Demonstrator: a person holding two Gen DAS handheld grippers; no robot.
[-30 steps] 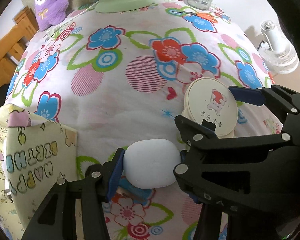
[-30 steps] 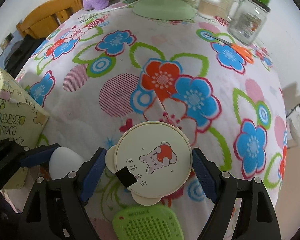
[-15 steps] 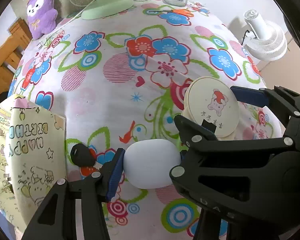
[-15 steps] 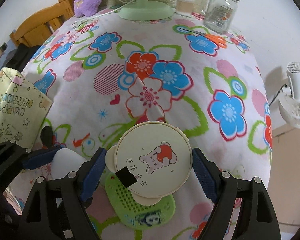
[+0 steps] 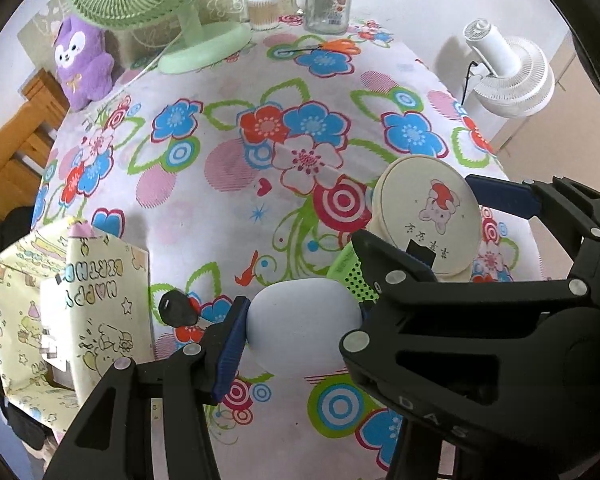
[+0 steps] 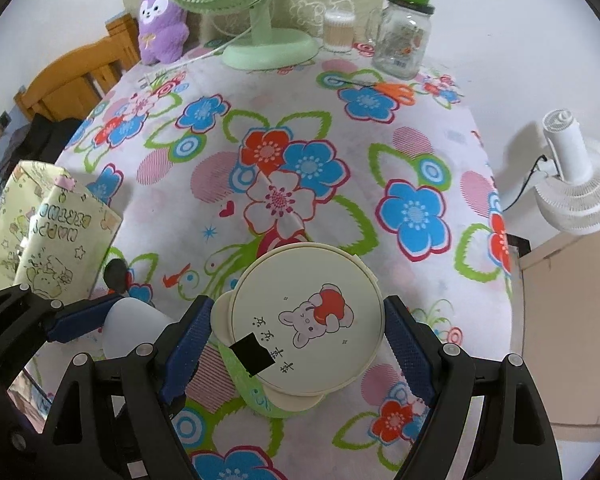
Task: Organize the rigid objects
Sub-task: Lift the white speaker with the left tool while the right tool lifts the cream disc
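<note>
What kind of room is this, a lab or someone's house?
Most likely someone's home. A floral tablecloth covers the table, with a purple plush toy, a green desk fan and a glass jar at its far edge, and wooden furniture beside it.

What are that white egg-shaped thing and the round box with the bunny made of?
White egg-shaped thing: looks like smooth matte plastic, evenly white with no gloss or seams showing. Round box: probably cream plastic, with a moulded rim, side tabs and a printed lid. Neither is certain from looks alone.

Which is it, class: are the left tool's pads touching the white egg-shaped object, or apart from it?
Touching. The left wrist view shows the left tool clamped on the white egg-shaped object, both blue pads pressed against its sides with no gap.
</note>
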